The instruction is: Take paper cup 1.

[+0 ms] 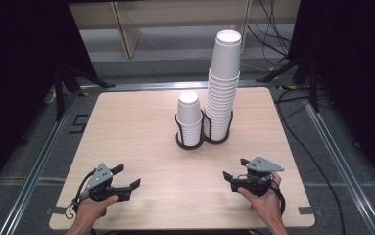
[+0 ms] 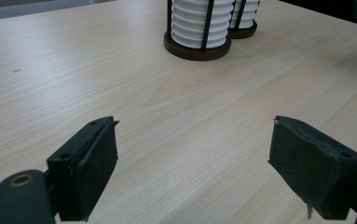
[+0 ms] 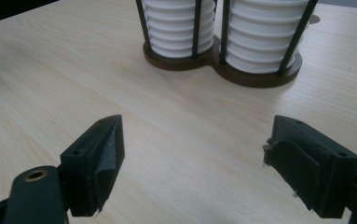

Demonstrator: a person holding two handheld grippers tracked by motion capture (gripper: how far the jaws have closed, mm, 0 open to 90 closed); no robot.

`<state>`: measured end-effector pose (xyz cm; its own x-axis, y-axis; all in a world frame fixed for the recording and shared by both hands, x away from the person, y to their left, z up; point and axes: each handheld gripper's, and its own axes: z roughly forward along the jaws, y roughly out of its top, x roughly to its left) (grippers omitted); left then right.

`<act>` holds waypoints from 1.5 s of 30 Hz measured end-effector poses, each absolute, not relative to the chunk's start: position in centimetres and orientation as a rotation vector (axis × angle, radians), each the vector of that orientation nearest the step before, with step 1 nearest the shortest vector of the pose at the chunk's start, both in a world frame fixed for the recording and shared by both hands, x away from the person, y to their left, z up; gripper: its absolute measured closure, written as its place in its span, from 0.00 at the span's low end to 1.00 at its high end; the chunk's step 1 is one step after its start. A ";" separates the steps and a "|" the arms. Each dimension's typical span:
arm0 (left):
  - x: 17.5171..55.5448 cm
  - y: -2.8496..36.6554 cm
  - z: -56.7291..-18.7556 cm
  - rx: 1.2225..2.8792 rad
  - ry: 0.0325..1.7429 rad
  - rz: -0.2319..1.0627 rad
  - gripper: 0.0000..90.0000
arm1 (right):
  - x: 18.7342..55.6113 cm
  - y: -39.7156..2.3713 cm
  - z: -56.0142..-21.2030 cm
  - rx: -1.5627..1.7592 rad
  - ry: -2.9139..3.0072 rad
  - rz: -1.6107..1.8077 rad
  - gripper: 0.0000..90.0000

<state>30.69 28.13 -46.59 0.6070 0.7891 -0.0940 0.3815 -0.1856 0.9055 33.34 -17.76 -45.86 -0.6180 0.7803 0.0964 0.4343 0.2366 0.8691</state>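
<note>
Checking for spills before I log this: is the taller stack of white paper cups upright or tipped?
Upright. The taller stack of white paper cups stands straight in its dark wire holder, beside the shorter stack.

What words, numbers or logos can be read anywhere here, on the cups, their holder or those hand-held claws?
None can be read.
The tall stack of paper cups and the short stack are plain white.
The dark holder bears no label.
The left gripper and the right gripper, both with jaws apart, show no marking, nor does the wooden table.
</note>
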 end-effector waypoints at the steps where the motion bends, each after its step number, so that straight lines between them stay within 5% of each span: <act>1: 30.7 28.1 -46.6 1.791 0.950 0.492 0.16 | 33.3 -17.8 -45.8 1.108 2.148 1.312 0.21; 45: 30.9 28.4 -46.6 1.804 0.965 0.502 0.16 | 36.6 -13.2 -42.7 0.995 2.127 1.398 0.20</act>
<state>30.93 28.38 -46.59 0.5972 0.7975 -0.0854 0.3878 -0.1939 0.9011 36.63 -13.19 -42.67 -0.6633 0.7469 0.0473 0.3398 0.2442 0.9082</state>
